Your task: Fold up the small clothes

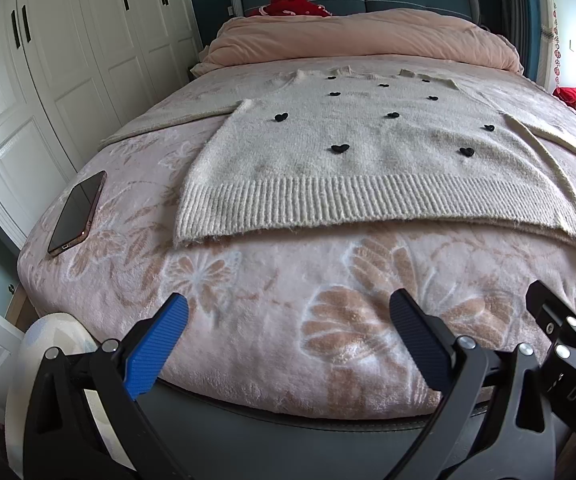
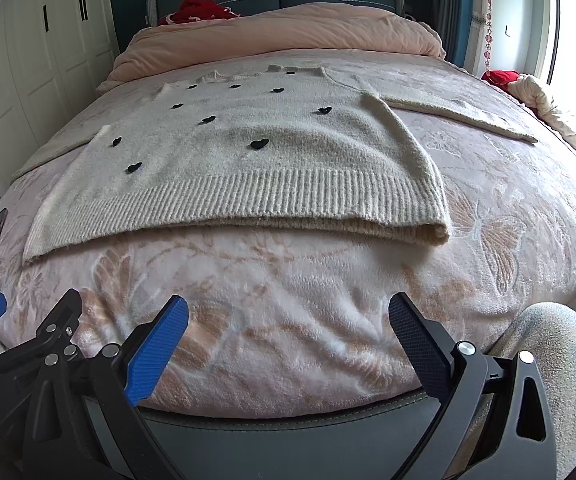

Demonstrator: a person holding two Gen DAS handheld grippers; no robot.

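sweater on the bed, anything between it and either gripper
Nothing visible. Only bare floral blanket lies between the open left gripper, the open right gripper and the sweater hem. The phone sits off to the left.

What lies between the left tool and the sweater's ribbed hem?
Only bare floral blanket separates the left tool from the sweater hem, as the left wrist view shows. The phone lies off to the left, outside that stretch.

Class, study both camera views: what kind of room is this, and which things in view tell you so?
Most likely a home bedroom: a bed with a floral fleece blanket, a rolled pink duvet by the headboard, and white wardrobe doors alongside. A cream sweater lies spread on the bed.
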